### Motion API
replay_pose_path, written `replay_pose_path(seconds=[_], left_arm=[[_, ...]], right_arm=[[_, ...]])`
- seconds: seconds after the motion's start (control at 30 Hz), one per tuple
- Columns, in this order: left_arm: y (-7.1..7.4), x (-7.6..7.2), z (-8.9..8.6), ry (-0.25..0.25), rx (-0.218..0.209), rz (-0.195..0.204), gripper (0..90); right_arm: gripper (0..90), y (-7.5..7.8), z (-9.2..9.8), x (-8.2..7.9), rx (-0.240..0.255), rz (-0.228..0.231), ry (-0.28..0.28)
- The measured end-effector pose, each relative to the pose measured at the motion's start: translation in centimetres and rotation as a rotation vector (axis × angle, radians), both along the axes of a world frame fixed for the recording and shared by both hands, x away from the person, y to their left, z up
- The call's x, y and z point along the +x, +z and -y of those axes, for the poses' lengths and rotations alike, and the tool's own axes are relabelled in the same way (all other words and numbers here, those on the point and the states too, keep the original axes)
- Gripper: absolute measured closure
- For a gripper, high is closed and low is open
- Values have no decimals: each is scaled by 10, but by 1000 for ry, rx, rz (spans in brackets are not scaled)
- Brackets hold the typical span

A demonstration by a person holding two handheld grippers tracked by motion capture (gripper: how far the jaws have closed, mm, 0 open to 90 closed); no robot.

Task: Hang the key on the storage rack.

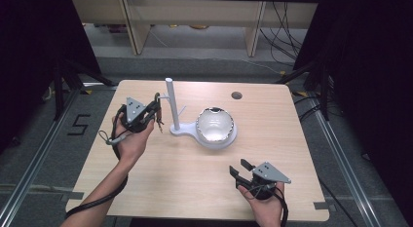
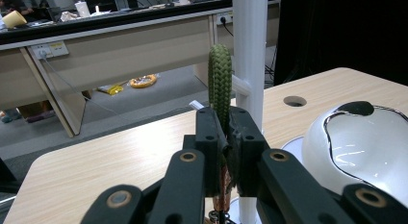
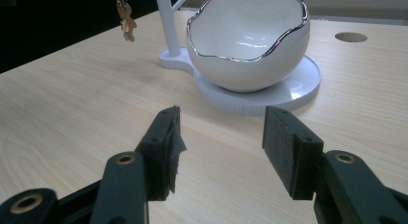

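A white stand with an upright pole and short side pegs rises from a flat base at the table's middle. On that base rests a white egg-shaped bowl with a wavy silver rim. My left gripper hovers just left of the pole, shut on a green braided keychain loop that sticks up past the jaws beside the pole. A small brown charm dangles below it. Near the front right edge, my right gripper stands open and holds nothing, aimed at the bowl.
The wooden table has a round cable hole at the back right. Beyond the far edge are floor, desk legs and cables. Bare tabletop lies between the two grippers.
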State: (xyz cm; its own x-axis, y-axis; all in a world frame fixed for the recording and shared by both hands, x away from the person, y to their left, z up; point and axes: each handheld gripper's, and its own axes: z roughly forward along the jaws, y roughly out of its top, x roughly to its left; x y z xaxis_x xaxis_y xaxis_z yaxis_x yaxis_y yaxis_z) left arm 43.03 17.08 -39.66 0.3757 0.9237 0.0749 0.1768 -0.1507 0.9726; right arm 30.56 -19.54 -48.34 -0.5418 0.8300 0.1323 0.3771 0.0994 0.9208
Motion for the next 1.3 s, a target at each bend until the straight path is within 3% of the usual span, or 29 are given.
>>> replay_pose_path(seconds=[0.43,0.5,0.67,0.7,1.03,1.13,1.3], left_arm=[[0,-3,6,-15,19,0,832],[1,-4,9,-22,24,-3,833],[0,-2,11,-25,31,-6,835],[0,-2,11,-25,33,-8,835],[-6,4,13,-39,38,-26,832],[-7,6,13,-49,34,-23,812],[-11,2,10,-68,16,-12,750]], right_arm=[[488,-1,-1,1,7,-10,12],[488,-1,0,2,-20,18,9],[487,0,0,1,-14,4,9],[487,-1,-1,1,5,-4,10],[487,-1,0,1,-9,-8,2],[486,-2,-1,2,5,-2,7],[486,-2,1,1,-13,12,2]])
